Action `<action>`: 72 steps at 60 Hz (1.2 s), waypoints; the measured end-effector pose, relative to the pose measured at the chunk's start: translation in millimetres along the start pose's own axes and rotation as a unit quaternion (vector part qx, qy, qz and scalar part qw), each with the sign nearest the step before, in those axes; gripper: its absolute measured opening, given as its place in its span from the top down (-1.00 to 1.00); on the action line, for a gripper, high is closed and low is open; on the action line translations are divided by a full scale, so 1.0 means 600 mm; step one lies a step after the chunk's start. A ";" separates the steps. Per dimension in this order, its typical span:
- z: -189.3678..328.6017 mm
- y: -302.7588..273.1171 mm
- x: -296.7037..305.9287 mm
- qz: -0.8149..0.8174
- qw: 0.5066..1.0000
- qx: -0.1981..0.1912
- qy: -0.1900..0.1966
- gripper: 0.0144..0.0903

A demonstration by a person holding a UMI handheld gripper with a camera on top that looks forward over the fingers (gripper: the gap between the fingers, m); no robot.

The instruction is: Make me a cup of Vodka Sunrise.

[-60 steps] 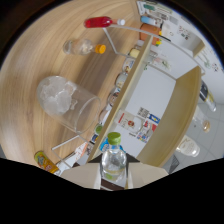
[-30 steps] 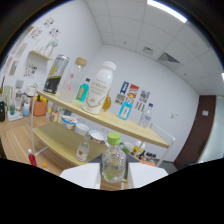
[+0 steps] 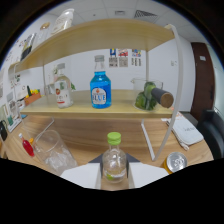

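Now the claw (image 3: 114,172) grips 1 green-capped bottle (image 3: 114,161) between its fingers; next, likely pour into the ice-filled glass (image 3: 54,151) ahead-left.

Between the pale grey fingers (image 3: 80,175) stands a clear small bottle (image 3: 114,164) with a lime-green cap and a hint of yellowish liquid low inside. Just ahead and to the left, a colourless glass with ice (image 3: 53,151) shows frosty white; beside it lies a red-filled squeeze bottle (image 3: 28,146). Beyond the fingers, the light wooden shelf (image 3: 120,111) carries a bright blue bottle (image 3: 100,89) with a white-lettered blue label and silvery cap, a clear bottle with a white and red label (image 3: 62,90), and a transparent jar of dark green contents with a brown lid (image 3: 152,96). To the right sits a silver can top (image 3: 176,161). The wall behind is white, dotted with small multicoloured posters (image 3: 124,56).
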 end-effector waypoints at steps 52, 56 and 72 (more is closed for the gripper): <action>0.026 0.086 0.011 0.005 0.998 -0.061 0.026 0.10; 0.012 0.075 0.014 0.008 0.997 -0.063 0.036 -0.30; -0.102 -0.026 -0.012 -0.003 0.997 -0.037 0.068 -0.86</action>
